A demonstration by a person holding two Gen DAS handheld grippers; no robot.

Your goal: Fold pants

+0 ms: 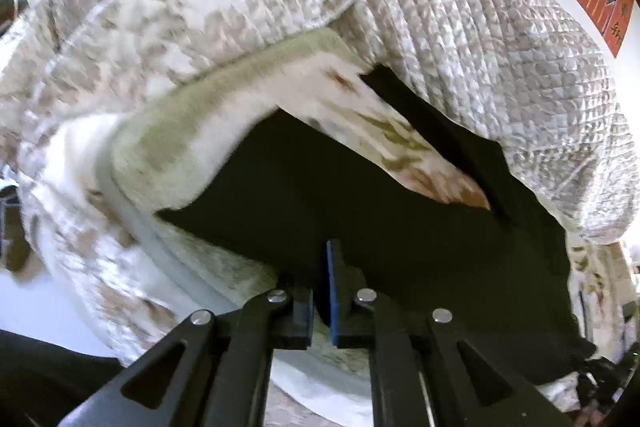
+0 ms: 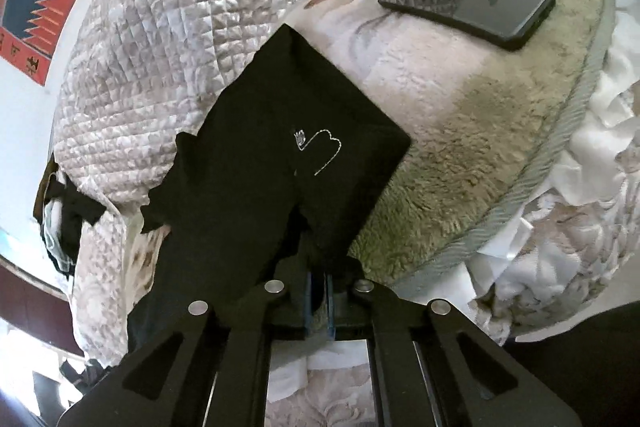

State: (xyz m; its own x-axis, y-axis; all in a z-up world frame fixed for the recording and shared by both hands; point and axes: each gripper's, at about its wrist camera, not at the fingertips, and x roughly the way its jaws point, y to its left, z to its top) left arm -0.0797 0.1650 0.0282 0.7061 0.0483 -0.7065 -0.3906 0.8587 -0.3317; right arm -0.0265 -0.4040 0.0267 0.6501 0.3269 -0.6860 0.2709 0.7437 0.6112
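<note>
Nearest in the right wrist view, the right gripper has its fingers closed on an edge of the black pants. In the left wrist view, the left gripper has its fingers close together, with the pants just in front; whether cloth is pinched there I cannot tell. The pants lie spread on a fluffy blanket on the bed. Farther off are a phone and a quilted cover. I judge one fold is in progress. The next move asks to carry the held edge over the other part and lay it flat, with edges matching.
</note>
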